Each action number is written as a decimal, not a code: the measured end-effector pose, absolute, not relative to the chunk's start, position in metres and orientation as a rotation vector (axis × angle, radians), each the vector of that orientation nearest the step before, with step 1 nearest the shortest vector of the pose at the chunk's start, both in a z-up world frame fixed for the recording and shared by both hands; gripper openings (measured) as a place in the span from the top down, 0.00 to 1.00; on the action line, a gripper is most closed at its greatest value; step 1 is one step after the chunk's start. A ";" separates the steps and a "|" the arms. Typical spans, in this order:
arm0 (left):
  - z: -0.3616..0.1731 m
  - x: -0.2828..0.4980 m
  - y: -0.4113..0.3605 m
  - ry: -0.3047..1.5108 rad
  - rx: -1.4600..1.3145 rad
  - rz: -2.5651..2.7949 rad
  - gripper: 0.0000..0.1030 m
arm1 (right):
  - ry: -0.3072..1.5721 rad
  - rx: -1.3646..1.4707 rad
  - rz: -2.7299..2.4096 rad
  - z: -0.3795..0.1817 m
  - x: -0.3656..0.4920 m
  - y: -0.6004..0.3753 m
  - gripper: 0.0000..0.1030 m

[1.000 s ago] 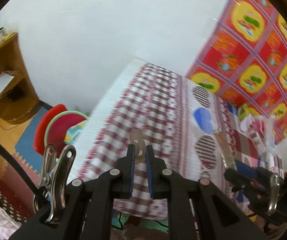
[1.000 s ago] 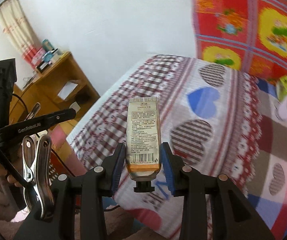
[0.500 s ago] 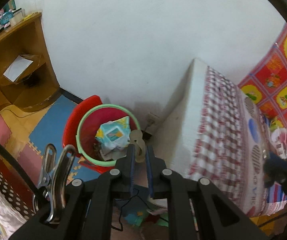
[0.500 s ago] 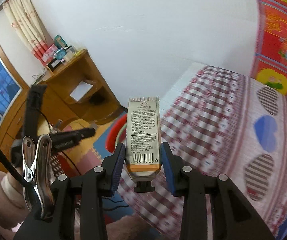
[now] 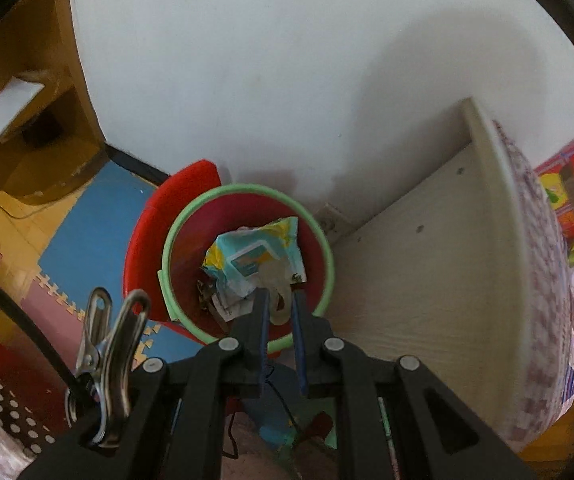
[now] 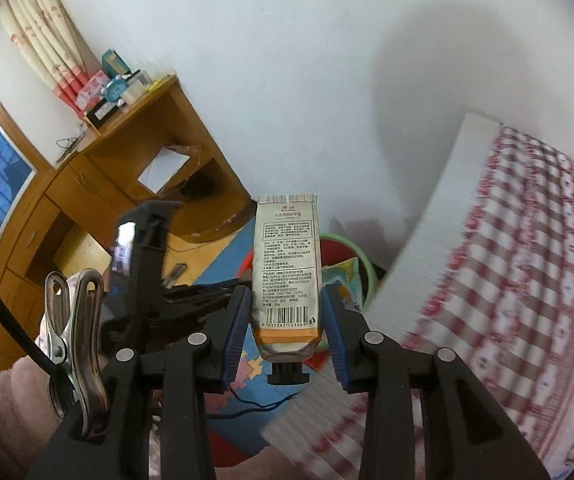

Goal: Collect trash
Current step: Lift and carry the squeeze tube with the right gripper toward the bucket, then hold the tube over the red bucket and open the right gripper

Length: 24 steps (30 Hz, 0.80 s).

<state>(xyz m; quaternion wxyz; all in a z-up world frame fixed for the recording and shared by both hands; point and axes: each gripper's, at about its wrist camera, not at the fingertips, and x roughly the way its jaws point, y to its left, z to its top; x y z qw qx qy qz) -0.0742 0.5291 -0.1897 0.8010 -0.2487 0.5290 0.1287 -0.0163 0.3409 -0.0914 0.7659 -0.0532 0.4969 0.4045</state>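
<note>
My left gripper [image 5: 279, 294] is shut on a small pale scrap [image 5: 275, 280] and hangs over the red bin with a green rim [image 5: 247, 192], near its close edge. A blue-and-yellow wrapper [image 5: 255, 256] and other litter lie inside the bin. My right gripper [image 6: 287, 296] is shut on a silver tube with an orange band and a black cap [image 6: 287, 264], held upright with its crimped end up. In the right wrist view the bin [image 6: 367, 268] shows behind the tube, and the left gripper's black body [image 6: 143, 248] is to its left.
A bed with a red-checked sheet [image 6: 527, 280] and a pale side panel [image 5: 427, 264] stands right of the bin. A red stool [image 5: 191, 180] sits behind the bin. A wooden desk [image 6: 127, 168] stands at the left. Foam mats [image 5: 87, 240] and cables cover the floor.
Both views have swung off the bed toward the floor. The left gripper has come down over the bin, which now looms larger. Both grips are unchanged.
</note>
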 end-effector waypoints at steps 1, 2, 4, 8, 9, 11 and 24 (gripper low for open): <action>-0.199 -0.072 0.534 1.143 -0.538 0.271 0.89 | 1.088 -0.118 0.874 -0.096 -0.015 0.348 0.64; -0.209 -0.069 0.539 1.151 -0.542 0.266 0.89 | 1.100 -0.118 0.866 -0.101 -0.014 0.354 0.64; -0.224 -0.065 0.546 1.162 -0.552 0.259 0.89 | 1.124 -0.110 0.854 -0.110 -0.011 0.365 0.64; -0.257 -0.056 0.555 1.192 -0.565 0.244 0.89 | 1.138 -0.124 0.835 -0.122 -0.009 0.380 0.64; -0.263 -0.054 0.556 1.199 -0.563 0.240 0.89 | 1.141 -0.125 0.833 -0.125 -0.009 0.383 0.64; -0.279 -0.049 0.557 1.221 -0.564 0.230 0.89 | 1.150 -0.125 0.825 -0.131 -0.006 0.387 0.64; -0.344 -0.027 0.567 1.313 -0.589 0.232 0.64 | 1.199 -0.140 0.765 -0.155 0.014 0.420 0.64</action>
